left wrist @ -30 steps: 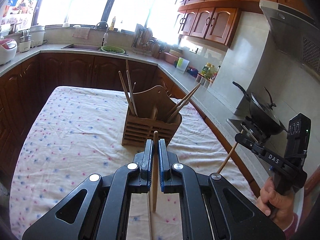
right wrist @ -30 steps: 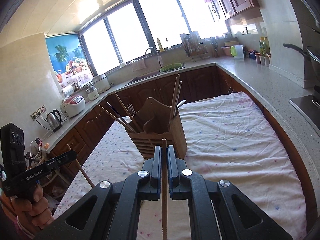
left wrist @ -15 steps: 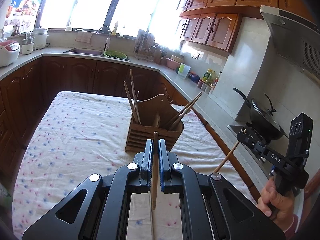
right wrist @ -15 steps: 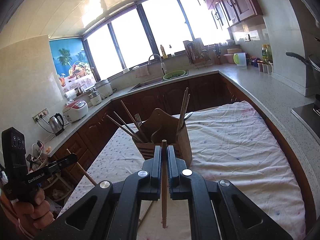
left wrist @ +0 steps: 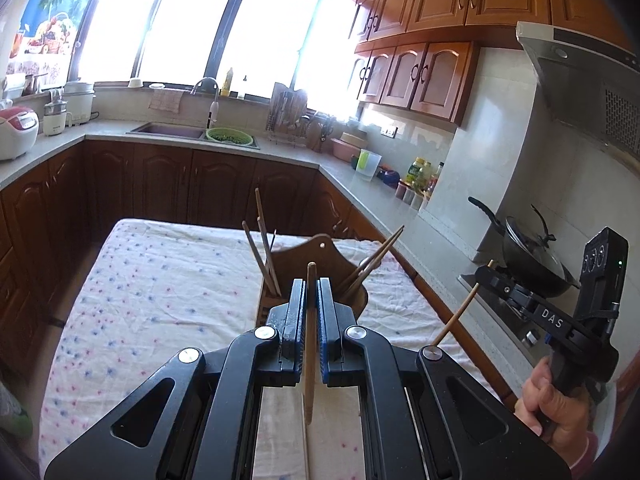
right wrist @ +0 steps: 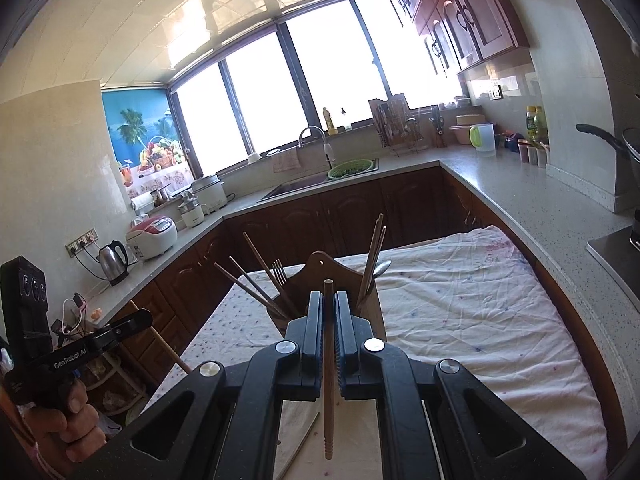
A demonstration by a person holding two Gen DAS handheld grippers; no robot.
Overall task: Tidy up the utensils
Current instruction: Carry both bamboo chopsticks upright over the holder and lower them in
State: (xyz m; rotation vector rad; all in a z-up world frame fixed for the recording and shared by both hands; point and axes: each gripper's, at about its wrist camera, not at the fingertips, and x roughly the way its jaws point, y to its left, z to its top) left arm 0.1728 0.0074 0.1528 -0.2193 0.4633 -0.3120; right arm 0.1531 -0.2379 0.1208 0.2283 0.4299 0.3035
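Sunlight is pouring through wide windows (left wrist: 208,24) into a wood-cabineted kitchen — each gripper's fingers are clenching one chopstick, left (left wrist: 310,292) and right (right wrist: 329,304), above a bench (left wrist: 160,280) draped in a flowered cloth. The wooden holder (right wrist: 320,272), stocked with chopsticks and a fork, is standing just ahead.

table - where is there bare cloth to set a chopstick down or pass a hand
Bare cloth lies right of the wooden holder, toward the counter, and left of the holder toward the dark cabinets. Around the holder's leaning chopsticks it is crowded.
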